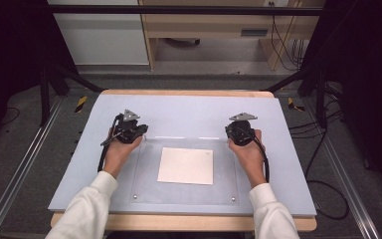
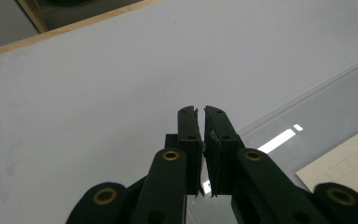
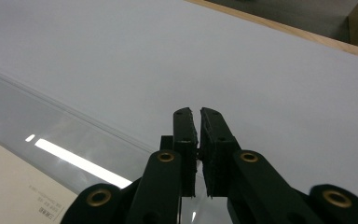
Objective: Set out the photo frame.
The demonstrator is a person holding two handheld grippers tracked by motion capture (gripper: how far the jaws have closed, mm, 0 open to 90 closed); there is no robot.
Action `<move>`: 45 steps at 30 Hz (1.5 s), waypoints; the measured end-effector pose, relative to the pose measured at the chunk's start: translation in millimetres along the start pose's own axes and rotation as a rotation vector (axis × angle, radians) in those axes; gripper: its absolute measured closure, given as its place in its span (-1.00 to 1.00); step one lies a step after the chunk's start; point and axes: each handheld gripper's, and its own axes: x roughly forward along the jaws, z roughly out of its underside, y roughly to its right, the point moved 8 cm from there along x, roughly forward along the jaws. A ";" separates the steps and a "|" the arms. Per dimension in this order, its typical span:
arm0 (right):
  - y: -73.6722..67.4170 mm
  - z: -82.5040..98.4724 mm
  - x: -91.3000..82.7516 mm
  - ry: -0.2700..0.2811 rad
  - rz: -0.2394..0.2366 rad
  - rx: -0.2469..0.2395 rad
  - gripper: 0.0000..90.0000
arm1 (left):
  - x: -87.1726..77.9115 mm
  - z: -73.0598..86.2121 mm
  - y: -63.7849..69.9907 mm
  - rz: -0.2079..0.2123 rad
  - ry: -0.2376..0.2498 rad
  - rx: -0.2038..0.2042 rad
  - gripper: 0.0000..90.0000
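A clear plastic sheet (image 1: 225,172) lies flat on the grey mat (image 1: 189,112), with a white paper (image 1: 185,165) under its middle. My left gripper (image 1: 140,133) sits at the sheet's far left corner and my right gripper (image 1: 231,134) at its far right corner. In the left gripper view the jaws (image 2: 200,109) are shut with nothing between them, over the mat, with the sheet (image 2: 317,107) and paper (image 2: 345,163) to their right. In the right gripper view the jaws (image 3: 195,111) are shut and empty, with the sheet (image 3: 51,126) and paper (image 3: 9,186) to their left.
The mat covers a wooden table (image 1: 179,222) whose edge shows at front and back. Small round studs (image 1: 135,197) mark the sheet's near corners. Metal rails (image 1: 15,174) and black frame legs (image 1: 45,94) flank the table, and cables (image 1: 328,199) lie on the floor at right.
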 end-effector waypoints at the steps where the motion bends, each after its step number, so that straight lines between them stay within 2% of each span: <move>1: 0.0 -0.1 0.1 0.001 -0.002 0.000 0.90 | 0.2 -0.3 0.3 -0.002 0.002 -0.004 0.88; 5: 0.5 0.4 -0.1 0.011 -0.007 0.003 0.89 | 0.0 -0.3 0.2 -0.010 -0.010 -0.007 0.88; 8: 0.0 3.0 -2.0 0.015 -0.019 0.015 0.68 | -0.1 -0.3 0.3 -0.013 -0.016 -0.012 0.88; 10: 0.7 5.9 -3.1 0.012 -0.015 0.011 0.87 | 0.3 -0.7 0.7 -0.016 -0.014 -0.019 0.88; 14: 0.3 6.0 -3.5 0.013 -0.016 0.013 0.91 | -0.3 -0.6 0.5 -0.023 -0.030 -0.012 0.88; 16: 0.1 5.5 -3.2 0.008 -0.017 0.018 0.91 | 0.6 -1.7 1.0 -0.024 -0.035 -0.021 0.88; 17: -0.1 5.2 -3.2 0.003 -0.022 0.026 0.91 | 0.4 -1.7 0.6 -0.023 -0.048 -0.010 0.89; 21: 1.4 3.5 -2.2 -0.035 -0.029 0.037 0.92 | 1.3 -3.3 0.0 -0.011 -0.067 -0.015 0.89; 22: 1.2 2.8 -1.9 -0.041 -0.036 0.044 0.92 | 1.2 -3.3 -0.9 -0.008 -0.083 -0.006 0.89; 25: 2.5 0.6 -0.6 -0.085 -0.041 0.050 0.92 | 2.5 -5.0 -1.4 -0.002 -0.105 -0.010 0.89; 32: 5.3 -3.6 3.6 -0.126 -0.053 0.063 0.92 | 4.3 -7.1 -2.8 0.027 -0.146 -0.013 0.89; 35: 5.5 -5.9 4.6 -0.167 -0.061 0.071 0.92 | 6.1 -9.2 -3.8 0.032 -0.173 -0.015 0.89; 39: 7.3 -6.9 6.0 -0.172 -0.071 0.090 0.92 | 8.7 -10.3 -7.2 0.049 -0.173 -0.034 0.89; 45: 8.6 -7.8 7.7 -0.167 -0.077 0.092 0.91 | 11.7 -12.0 -9.7 0.059 -0.174 -0.046 0.89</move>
